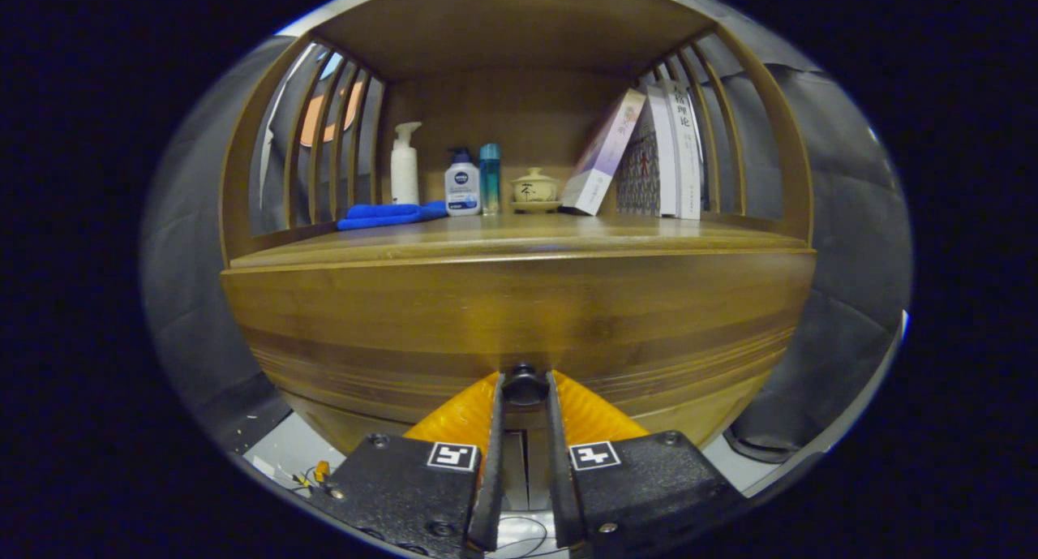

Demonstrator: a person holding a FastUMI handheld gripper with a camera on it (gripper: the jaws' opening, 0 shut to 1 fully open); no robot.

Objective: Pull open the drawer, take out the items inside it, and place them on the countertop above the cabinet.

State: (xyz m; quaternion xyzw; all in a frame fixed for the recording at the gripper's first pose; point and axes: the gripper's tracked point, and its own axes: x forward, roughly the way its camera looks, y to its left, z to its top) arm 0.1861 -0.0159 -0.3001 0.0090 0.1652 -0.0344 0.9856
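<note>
Gripper [525,384] closed around small dark round knob [525,385], both fingertips pressed to its sides. Knob at lower middle of wide brown wooden drawer front [519,316], long axis running left to right, face toward camera. Above, wooden countertop [519,238]: folded blue cloth [389,214] toward back left corner, white pump bottle [405,165] behind; leaning books [649,153] at back right.

Dim booth, grey cloth walls [851,242] either side, pale floor [284,453] below, warm light on wood.
</note>
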